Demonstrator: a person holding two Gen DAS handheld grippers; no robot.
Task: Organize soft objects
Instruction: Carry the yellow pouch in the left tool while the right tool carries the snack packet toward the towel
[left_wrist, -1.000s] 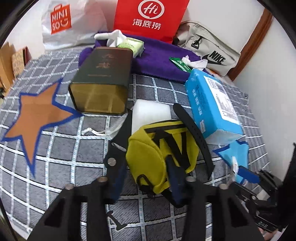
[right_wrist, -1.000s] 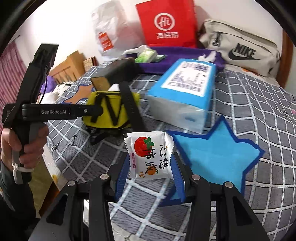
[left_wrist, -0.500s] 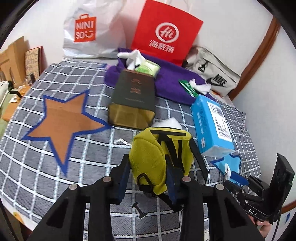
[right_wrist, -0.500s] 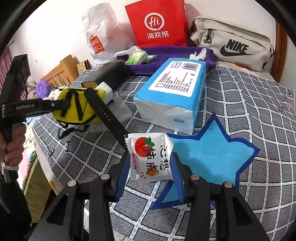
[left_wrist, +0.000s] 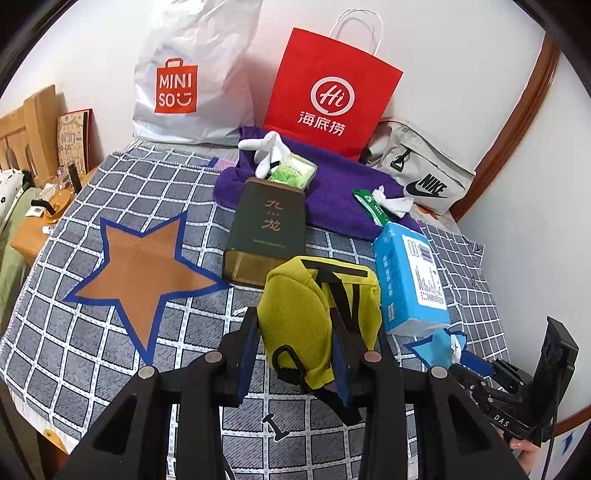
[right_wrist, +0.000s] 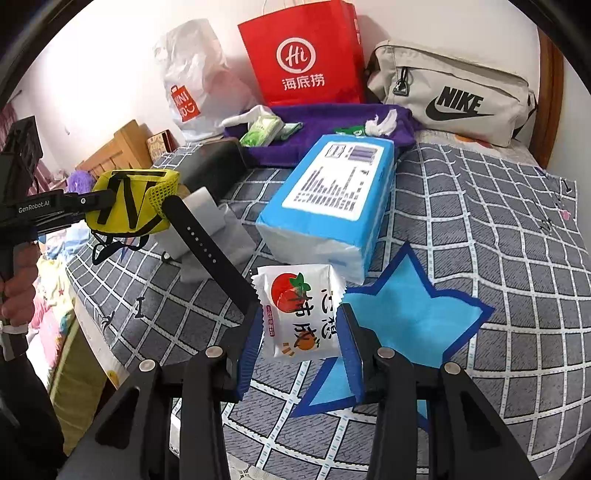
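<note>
Black two-finger left gripper (left_wrist: 295, 350), blue pads (left_wrist: 245, 354), silver screws, white GenRobot.AI lettering, dark sleeve (right_wrist: 22, 413)

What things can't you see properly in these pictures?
- White foam block: hidden in the left wrist view behind the yellow pouch; partly covered by the black strap in the right wrist view.
- Snack packet: in the left wrist view only a sliver shows, too small to read.
- Inside the red paper bag: hidden by its own walls in both views.
</note>
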